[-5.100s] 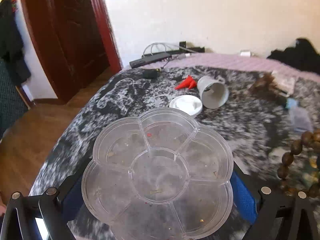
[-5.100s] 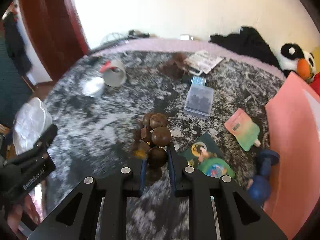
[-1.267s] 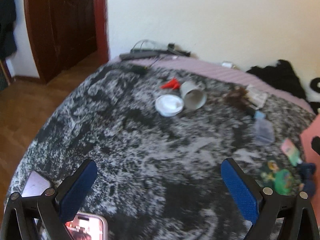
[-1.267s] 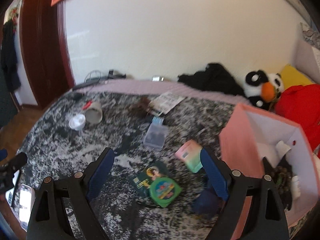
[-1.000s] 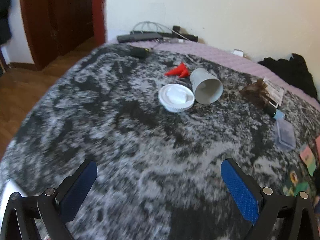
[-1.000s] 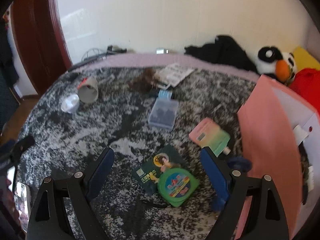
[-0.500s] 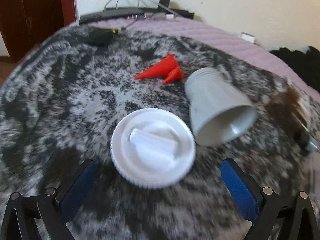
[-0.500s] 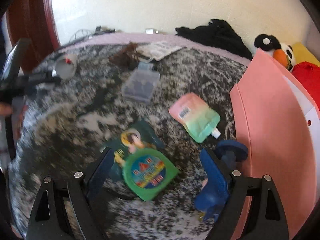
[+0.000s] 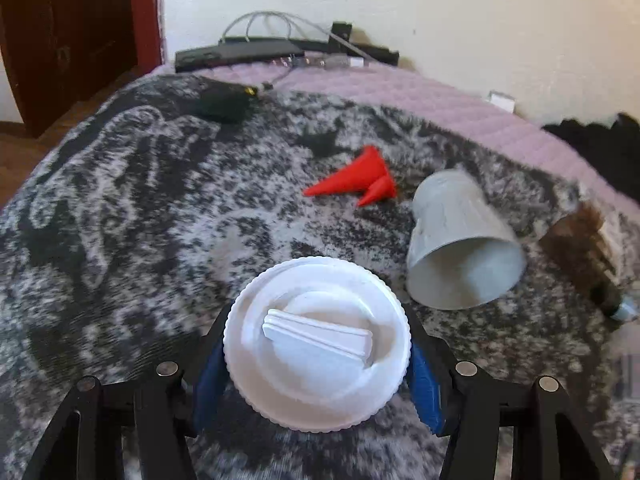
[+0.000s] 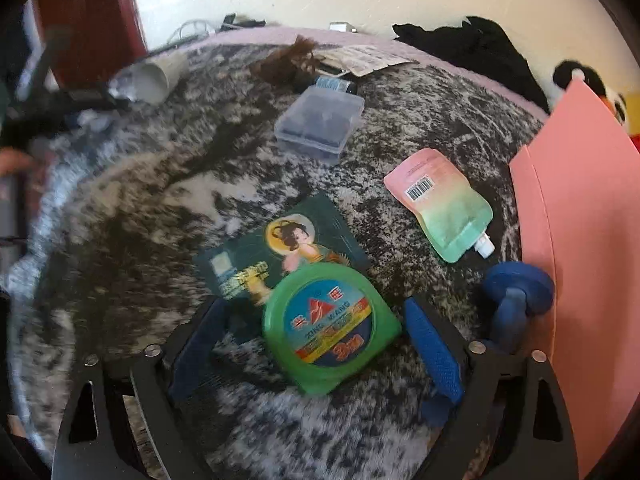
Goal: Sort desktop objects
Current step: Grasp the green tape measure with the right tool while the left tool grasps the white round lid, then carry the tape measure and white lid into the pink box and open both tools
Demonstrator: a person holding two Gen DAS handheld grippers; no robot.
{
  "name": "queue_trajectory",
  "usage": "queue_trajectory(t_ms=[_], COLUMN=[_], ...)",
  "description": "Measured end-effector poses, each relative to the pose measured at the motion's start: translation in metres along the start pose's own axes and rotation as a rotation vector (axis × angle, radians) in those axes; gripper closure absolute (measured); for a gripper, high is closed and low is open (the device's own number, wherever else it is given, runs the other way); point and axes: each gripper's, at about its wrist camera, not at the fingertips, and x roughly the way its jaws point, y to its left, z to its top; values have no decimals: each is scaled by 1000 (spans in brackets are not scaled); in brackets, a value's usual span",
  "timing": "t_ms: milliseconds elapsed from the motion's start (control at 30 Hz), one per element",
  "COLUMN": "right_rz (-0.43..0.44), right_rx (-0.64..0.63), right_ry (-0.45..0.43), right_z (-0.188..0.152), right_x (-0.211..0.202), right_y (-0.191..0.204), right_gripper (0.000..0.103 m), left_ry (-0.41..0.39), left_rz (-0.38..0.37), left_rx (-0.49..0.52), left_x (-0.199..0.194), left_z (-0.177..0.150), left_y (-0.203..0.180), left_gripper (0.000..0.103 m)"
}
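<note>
The left gripper (image 9: 318, 354) now has its jaws closed against the white ribbed lid (image 9: 317, 343), with the tipped grey cup (image 9: 460, 244) just beside it; half a second ago they stood wide. The right gripper (image 10: 316, 332) straddles the green tape measure (image 10: 330, 324), jaws apart, with gaps either side. The pink box (image 10: 580, 216) wall stands near on the right.

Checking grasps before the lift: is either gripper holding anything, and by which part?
Left gripper: jaws pressed against opposite sides of the white lid's ribbed rim. Right gripper: open, straddling the green tape measure, holding nothing.
</note>
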Motion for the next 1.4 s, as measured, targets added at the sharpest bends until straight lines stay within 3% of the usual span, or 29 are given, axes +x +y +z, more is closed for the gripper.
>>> queue_trajectory(t_ms=[67,133,167,300,400,767,900,1133,1400], right_rz=[1,7,9,49,132,209,214,151,-1], right_rx=[-2,6,11,24,46,-50,-53,-28,126], right_ry=[-3,-6,-4,26,33,-208,-291,-434,-551], right_z=[1,2,3,-2,-5,-11,-17,-40,-74], right_x=[5,3,0,-12,-26,-134,-174,-241,-299], right_y=[-1,-2,-3,1,5,42,38,0,-98], right_gripper=[8,36,39,41,42,43,43,44,45], left_ry=[-14,-19,-18,6,9,-83,-133,-172,-197], left_rz=[-9,-11,-6,26,43,-7,-30,-109,-270], left_rx=[-13,-24,-23,16,53,103,144,218,378], left_x=[-12,-27,-32,-53,-71,-178,-215,-255,-280], left_z=[-1,-5,-8,-26,-40,-80,-91,-109,-130], left_y=[3,3,3,-5,-12,-30,-48,-100,-221], left_gripper=[39,39,39,39,39,39,39,39,38])
